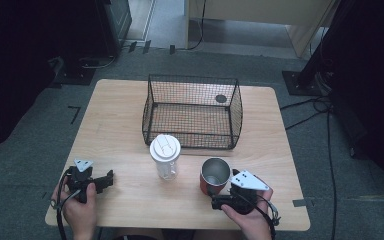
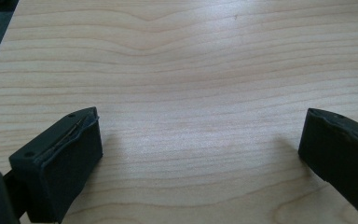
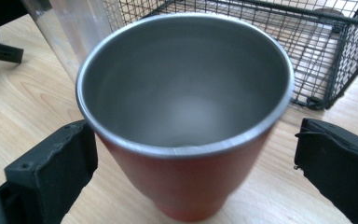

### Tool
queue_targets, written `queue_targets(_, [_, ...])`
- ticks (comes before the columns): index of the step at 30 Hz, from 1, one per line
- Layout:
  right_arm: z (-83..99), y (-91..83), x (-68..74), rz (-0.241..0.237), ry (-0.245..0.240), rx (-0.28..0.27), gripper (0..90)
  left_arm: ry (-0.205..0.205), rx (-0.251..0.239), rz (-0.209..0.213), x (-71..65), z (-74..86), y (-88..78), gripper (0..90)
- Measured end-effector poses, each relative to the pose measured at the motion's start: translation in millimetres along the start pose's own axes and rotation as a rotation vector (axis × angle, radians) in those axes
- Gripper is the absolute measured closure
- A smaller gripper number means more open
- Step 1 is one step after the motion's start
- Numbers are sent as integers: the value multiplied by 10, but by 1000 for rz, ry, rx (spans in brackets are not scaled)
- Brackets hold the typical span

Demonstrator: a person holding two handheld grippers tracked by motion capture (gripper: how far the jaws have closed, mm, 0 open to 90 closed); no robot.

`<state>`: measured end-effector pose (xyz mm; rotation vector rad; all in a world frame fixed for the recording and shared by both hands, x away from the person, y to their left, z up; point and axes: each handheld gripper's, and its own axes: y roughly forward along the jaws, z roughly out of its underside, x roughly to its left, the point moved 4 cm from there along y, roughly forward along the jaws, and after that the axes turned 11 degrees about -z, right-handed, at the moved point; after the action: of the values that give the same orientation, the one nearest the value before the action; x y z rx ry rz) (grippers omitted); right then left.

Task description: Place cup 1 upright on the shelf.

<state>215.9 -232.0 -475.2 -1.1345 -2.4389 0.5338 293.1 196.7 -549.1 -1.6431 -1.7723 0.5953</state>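
We see a light wooden table (image 1: 120, 125) with a black wire basket (image 1: 192, 111) standing toward its far middle, empty apart from a dark round disc on its far right wall. Just in front of the basket stands a clear plastic tumbler (image 1: 165, 157) with a white lid, upright. To its right, near but apart, is a red cup (image 3: 186, 116): steel inside, shiny rim, red outer wall tapering down, upright and empty. The right gripper (image 3: 196, 163) has its jaws wide apart on either side of the cup, not touching it. The left gripper (image 2: 200, 154), at the table's near left, has jaws apart over bare wood.
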Motion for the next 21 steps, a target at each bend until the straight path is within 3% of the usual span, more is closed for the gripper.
queue_targets(4, [-61,95,31,39,9,5,0,0,0,0,0,0,0,0])
queue_targets(12, [-127,239,33,60,49,11,0,0,0,0,0,0,0,0])
queue_targets(21, [-162,358,36,74,47,23,0,0,0,0,0,0,0,0])
